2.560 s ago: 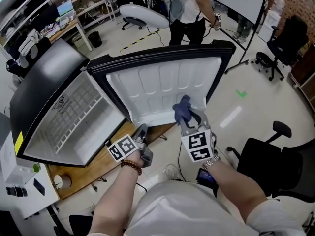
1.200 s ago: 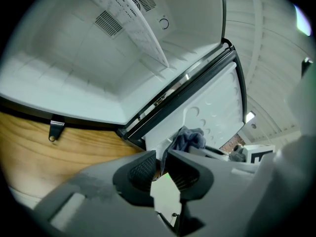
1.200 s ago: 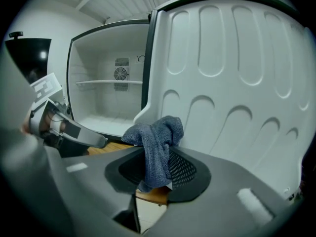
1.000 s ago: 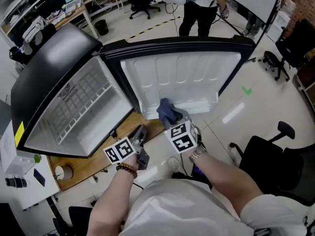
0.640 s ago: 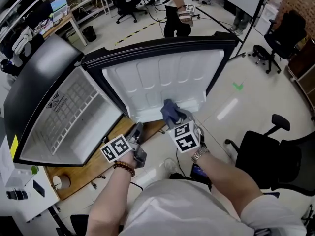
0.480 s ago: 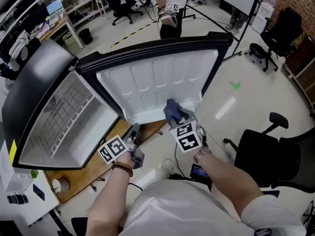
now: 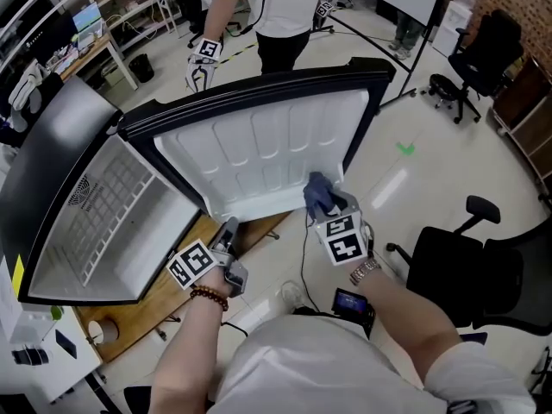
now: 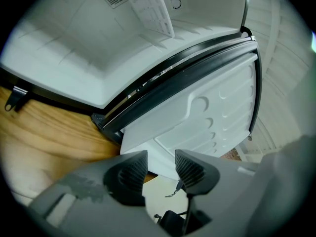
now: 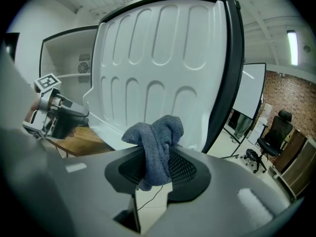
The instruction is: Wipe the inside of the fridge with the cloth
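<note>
Two grippers. Right gripper (image 9: 157, 171): jaws clamped on the cloth (image 9: 157, 141), a blue-grey terry wad, bunched and folded over, with a tail hanging below the ribbed black pads. The cloth sits just before the lower edge of the door (image 7: 259, 149); contact cannot be told. Left gripper (image 8: 158, 168): jaws apart, just been opening, nothing between them, low near the fridge (image 7: 95, 205). Door liner: white moulded plastic, round-ended ribs, black rim. Fridge stands on a wooden table (image 7: 164, 287).
</note>
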`<state>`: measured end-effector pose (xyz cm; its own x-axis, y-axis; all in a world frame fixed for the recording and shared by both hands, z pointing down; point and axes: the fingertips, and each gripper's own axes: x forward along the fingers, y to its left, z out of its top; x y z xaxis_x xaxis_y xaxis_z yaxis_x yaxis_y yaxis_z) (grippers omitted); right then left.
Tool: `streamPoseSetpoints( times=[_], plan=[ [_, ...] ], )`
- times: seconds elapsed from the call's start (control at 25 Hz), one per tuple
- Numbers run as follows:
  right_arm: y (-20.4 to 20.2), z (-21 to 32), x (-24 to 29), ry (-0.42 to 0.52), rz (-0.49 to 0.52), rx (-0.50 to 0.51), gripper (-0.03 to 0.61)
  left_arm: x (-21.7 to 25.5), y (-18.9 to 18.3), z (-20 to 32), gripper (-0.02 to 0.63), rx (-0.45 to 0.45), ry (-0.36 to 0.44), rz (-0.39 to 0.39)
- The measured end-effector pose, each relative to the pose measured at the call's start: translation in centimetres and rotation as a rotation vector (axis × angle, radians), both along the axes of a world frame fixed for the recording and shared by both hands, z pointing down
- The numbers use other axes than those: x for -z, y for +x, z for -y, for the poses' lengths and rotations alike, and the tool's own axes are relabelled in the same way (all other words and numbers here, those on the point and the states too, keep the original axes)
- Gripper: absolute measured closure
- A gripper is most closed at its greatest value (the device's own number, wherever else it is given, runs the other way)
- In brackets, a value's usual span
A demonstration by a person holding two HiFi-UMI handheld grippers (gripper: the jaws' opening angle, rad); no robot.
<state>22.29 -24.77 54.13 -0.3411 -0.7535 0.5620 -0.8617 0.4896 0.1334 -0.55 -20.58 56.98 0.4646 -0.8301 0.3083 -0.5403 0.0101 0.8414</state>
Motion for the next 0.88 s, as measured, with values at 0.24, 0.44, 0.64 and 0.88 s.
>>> streamPoseSetpoints(
  times=[0.24, 0.44, 0.64, 0.88],
  plan=[
    [1.6, 0.1, 0.1, 0.011, -0.007, -0.02, 0.466, -0.3, 0.0, 0.5, 0.442, 0.024, -0.006, -0.024],
    [1.9, -0.1, 0.4, 0.017, -0.001, -0.016, 0.466, -0.5, -0.1, 1.1, 0.442, 0.045, -0.008, -0.045],
    [1.8, -0.9, 1.4, 0.04, 0.006, 0.005, 0.466, -0.7, -0.1, 1.4, 0.453, 0.055, -0.006, -0.052],
    [1.3, -2.5, 3.0, 0.075, 0.03, 0.041, 0.466, -0.5, 0.0, 1.5, 0.499, 0.057, 0.005, -0.072]
  ],
)
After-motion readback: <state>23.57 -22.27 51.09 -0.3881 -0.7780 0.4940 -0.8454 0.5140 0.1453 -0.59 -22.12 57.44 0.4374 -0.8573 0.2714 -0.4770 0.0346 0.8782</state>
